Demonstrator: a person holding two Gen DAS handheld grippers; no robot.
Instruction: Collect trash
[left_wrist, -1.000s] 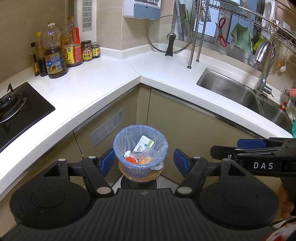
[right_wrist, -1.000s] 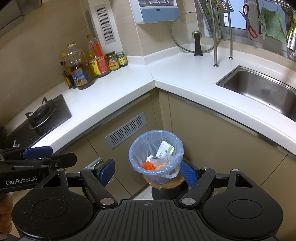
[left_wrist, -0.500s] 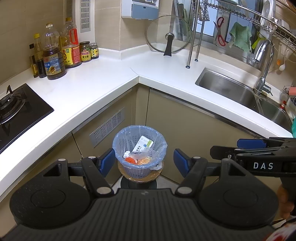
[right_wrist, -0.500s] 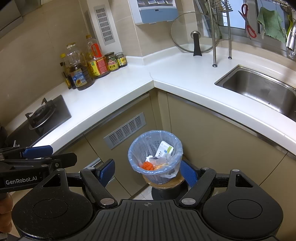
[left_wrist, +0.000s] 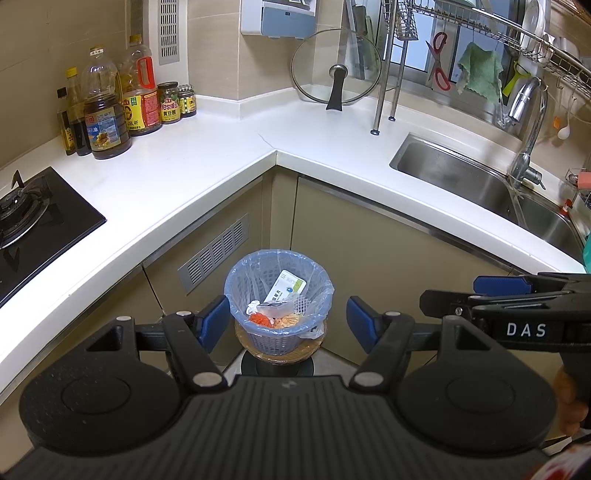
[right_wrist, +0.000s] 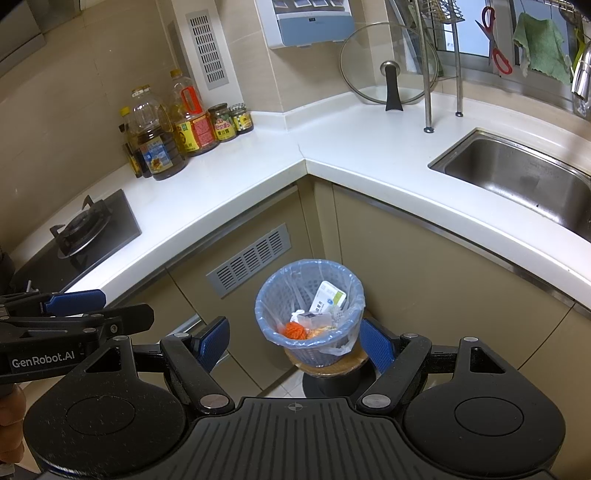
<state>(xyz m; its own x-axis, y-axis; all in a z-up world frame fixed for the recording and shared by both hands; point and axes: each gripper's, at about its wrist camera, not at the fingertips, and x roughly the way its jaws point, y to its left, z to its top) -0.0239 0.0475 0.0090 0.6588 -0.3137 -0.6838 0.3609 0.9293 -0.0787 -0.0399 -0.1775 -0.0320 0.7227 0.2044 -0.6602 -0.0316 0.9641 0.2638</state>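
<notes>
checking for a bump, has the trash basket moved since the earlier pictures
No. The trash basket sits on the same round stand, at the same spot below the cabinet vent.

Both grippers tilt downward side by side; left gripper (left_wrist: 283, 325) jaws wide apart, empty; right gripper (right_wrist: 293, 341) likewise.

Two handheld grippers, matt black plastic. Left gripper (left_wrist: 284, 325): ribbed black deck in front of the camera, two round housings with shallow discs, angled link arms pinned with silver screws, blue pads (left_wrist: 214, 323) on the fingertips. Right gripper (right_wrist: 293, 339): same build, small crosshair mark on the deck, blue pads (right_wrist: 376, 345). Side lettering in white: "DAS" on the right one, "GenRobot.AI" on the left one. Red-and-white patterned sleeve (left_wrist: 569, 461) at the lower corner.
</notes>
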